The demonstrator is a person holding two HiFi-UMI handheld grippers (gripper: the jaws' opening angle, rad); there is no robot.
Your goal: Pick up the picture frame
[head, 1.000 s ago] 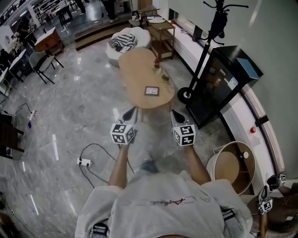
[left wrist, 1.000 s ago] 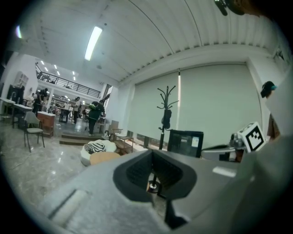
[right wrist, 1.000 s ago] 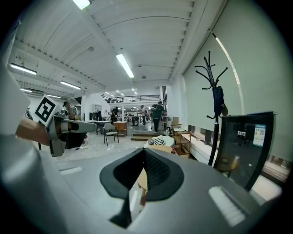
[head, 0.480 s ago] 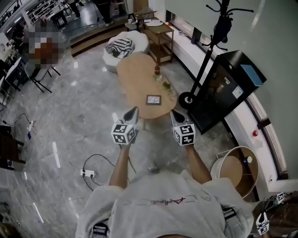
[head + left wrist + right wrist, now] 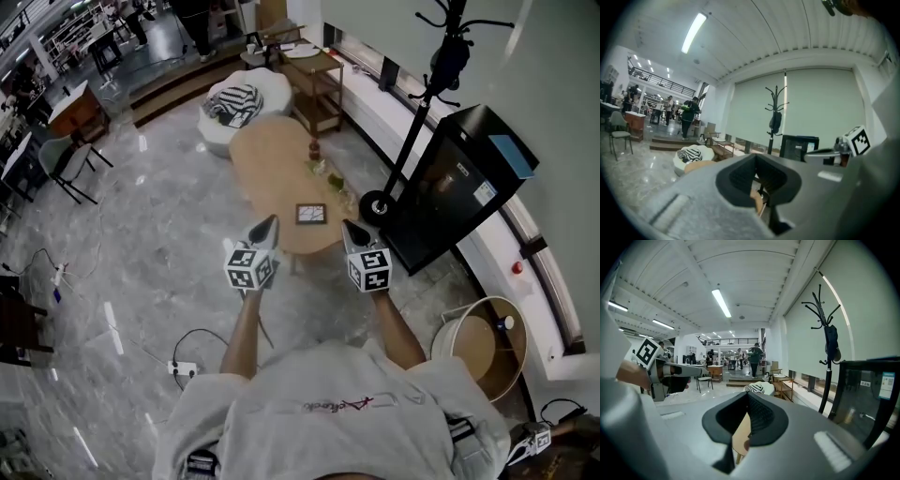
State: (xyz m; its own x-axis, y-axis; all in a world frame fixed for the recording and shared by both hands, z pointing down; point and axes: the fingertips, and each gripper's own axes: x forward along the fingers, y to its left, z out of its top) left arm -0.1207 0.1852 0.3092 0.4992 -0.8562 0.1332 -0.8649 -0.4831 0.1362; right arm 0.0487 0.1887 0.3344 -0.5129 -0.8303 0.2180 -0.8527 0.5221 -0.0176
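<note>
Head view: picture frame (image 5: 311, 214) on table (image 5: 272, 155); shirt script (image 5: 342, 406) illegible.

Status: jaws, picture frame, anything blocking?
Left gripper and right gripper: jaws shut, empty, not yet at the frame. Picture frame flat on near end of table, untouched. Small items lie beyond it; approach looks open.

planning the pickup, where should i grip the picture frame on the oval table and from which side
Probably its near border. The picture frame lies flat by the table's close end, a thin slab, so come in low from the person's side and pinch that edge top and bottom.
</note>
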